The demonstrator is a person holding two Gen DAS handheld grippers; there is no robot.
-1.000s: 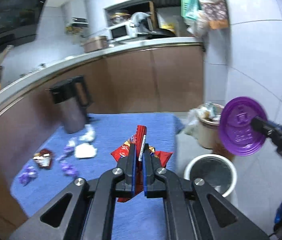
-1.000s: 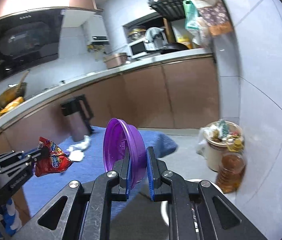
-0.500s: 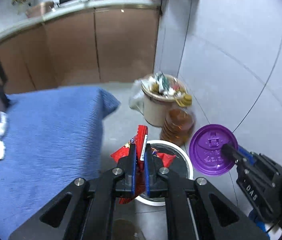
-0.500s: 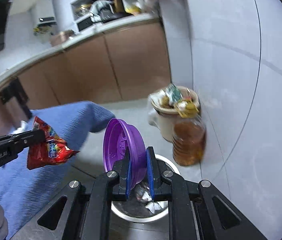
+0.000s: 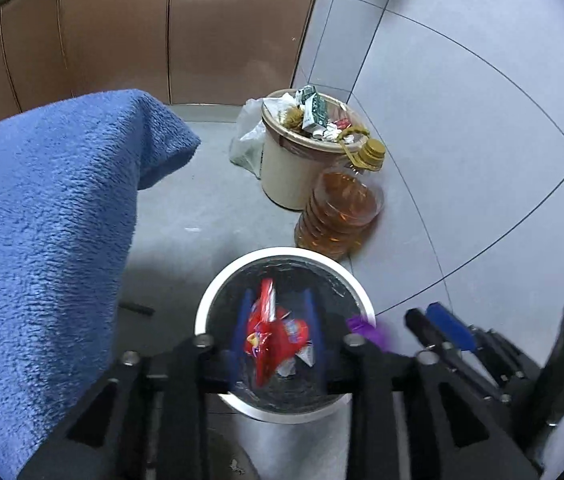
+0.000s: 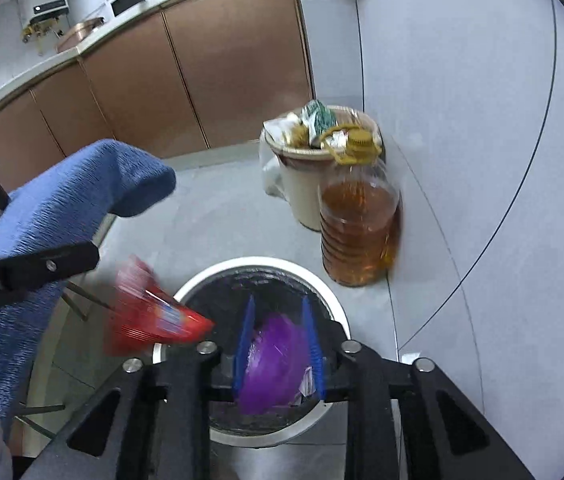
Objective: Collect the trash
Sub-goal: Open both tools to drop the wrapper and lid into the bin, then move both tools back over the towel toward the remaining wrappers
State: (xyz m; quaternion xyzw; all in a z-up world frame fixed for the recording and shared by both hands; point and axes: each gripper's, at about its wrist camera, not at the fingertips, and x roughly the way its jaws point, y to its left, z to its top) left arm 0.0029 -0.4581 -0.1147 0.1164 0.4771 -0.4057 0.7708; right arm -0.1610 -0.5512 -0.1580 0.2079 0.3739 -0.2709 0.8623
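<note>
A white-rimmed bin with a black liner (image 5: 205, 304) (image 6: 334, 292) stands on the floor below both grippers. My left gripper (image 5: 277, 320) is open above it, and the red snack wrapper (image 5: 269, 332) is loose between the spread fingers, blurred, over the bin's mouth. It also shows in the right wrist view (image 6: 149, 316) at the bin's left rim. My right gripper (image 6: 277, 328) is open, and the purple lid (image 6: 273, 364) is loose between its fingers over the bin. A purple blur of the lid (image 5: 366, 328) shows in the left wrist view.
A blue cloth-covered table (image 5: 41, 220) (image 6: 61, 208) is to the left. A full beige waste pot (image 5: 294, 168) (image 6: 302, 184) and a jug of amber oil (image 5: 342, 208) (image 6: 358, 224) stand by the tiled wall beyond the bin. Brown cabinets run behind.
Both grippers have swung from the table to over the bin and tipped down. Both have opened, letting go of the red wrapper and the purple lid.
</note>
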